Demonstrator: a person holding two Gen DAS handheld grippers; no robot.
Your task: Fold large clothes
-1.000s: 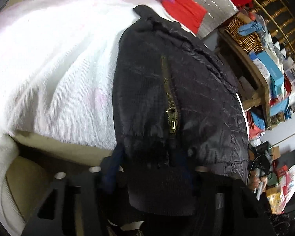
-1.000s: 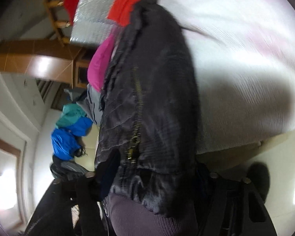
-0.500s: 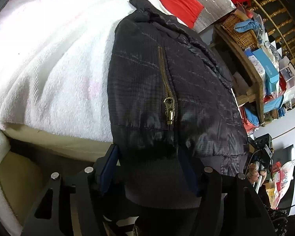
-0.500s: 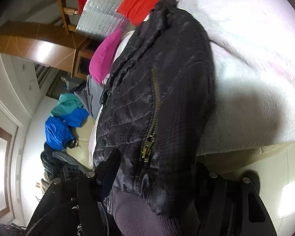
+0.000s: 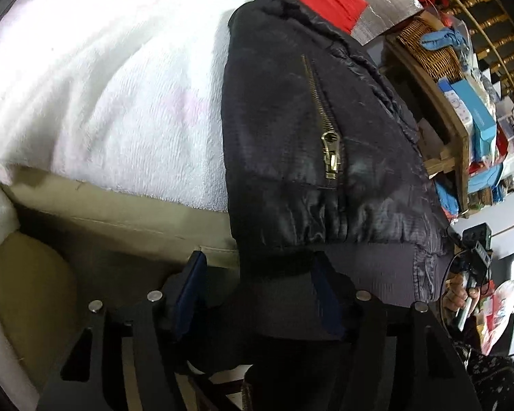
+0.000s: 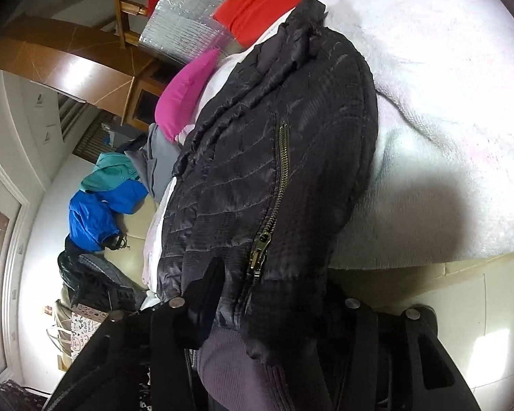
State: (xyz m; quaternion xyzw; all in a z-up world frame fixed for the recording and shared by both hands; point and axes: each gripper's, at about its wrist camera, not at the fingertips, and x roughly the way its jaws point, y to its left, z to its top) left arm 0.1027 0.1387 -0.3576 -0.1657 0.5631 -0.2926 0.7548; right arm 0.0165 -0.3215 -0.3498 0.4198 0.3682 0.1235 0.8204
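Note:
A black quilted jacket point(image 5: 291, 130) with a brass zip point(image 5: 330, 161) lies on a white fluffy blanket point(image 5: 120, 85), its ribbed hem hanging over the bed's near edge. My left gripper point(image 5: 258, 291) is open around that hem. The right pad touches the knit, and the left pad stands clear of it. In the right wrist view the same jacket point(image 6: 274, 157) runs away from me. My right gripper point(image 6: 267, 308) is closing, with the bunched hem filling the span between its fingers. Its right finger is hidden under the cloth.
A wooden shelf point(image 5: 459, 144) with a wicker basket and boxes stands to the right of the bed. Red cloth point(image 6: 260, 3), a pink cloth point(image 6: 185, 92) and a silver sheet lie beyond the jacket. A blue and teal garment point(image 6: 99, 205) and a black bag sit on the pale floor.
The left gripper's jaws have spread and its left pad has come off the hem, while the gripper sank a little. The right wrist view has rolled, and its jaws stand narrower on the hem.

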